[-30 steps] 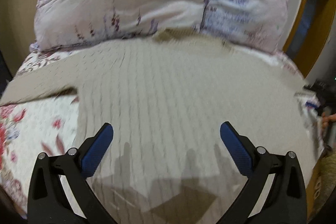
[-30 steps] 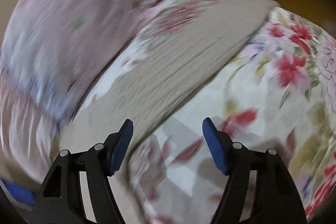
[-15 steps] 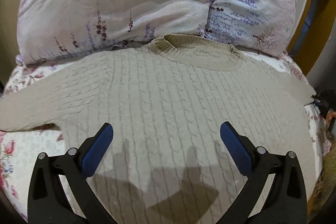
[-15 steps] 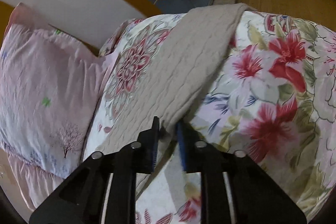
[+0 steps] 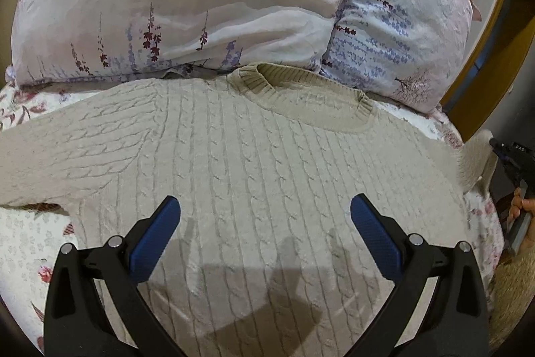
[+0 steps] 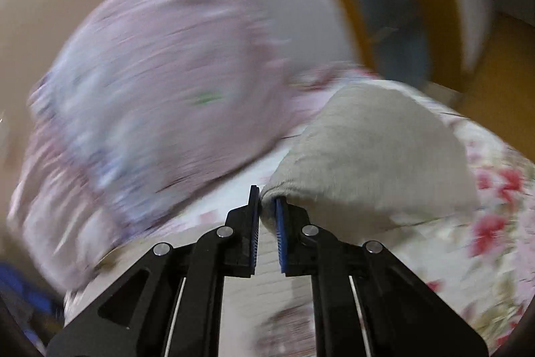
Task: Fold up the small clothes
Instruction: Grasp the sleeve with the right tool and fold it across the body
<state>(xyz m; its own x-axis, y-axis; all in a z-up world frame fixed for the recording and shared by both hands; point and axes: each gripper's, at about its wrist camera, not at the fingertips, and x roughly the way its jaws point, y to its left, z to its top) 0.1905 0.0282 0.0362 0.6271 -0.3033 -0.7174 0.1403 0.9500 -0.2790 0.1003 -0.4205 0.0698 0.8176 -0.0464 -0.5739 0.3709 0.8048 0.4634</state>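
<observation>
A beige cable-knit sweater (image 5: 254, 163) lies spread flat on the bed, its ribbed collar (image 5: 301, 96) toward the pillows. My left gripper (image 5: 265, 213) hovers open over the sweater's chest with nothing between its blue pads. In the right wrist view my right gripper (image 6: 266, 203) is shut on the edge of the sweater's right sleeve (image 6: 367, 163), which bulges up off the bed in a blurred hump. In the left wrist view that lifted sleeve (image 5: 474, 156) rises at the right edge beside the right gripper's black body (image 5: 515, 156) and a person's hand (image 5: 525, 206).
Two lavender-print pillows (image 5: 187, 2) lie behind the collar. A floral bedsheet (image 6: 485, 240) covers the bed around the sweater. A wooden headboard frame (image 5: 485, 22) stands at the right, where the bed ends.
My right gripper shut on the sleeve edge and lifted it off the bed. The left gripper moved over the sweater's chest, bringing the collar into view, then held still.
</observation>
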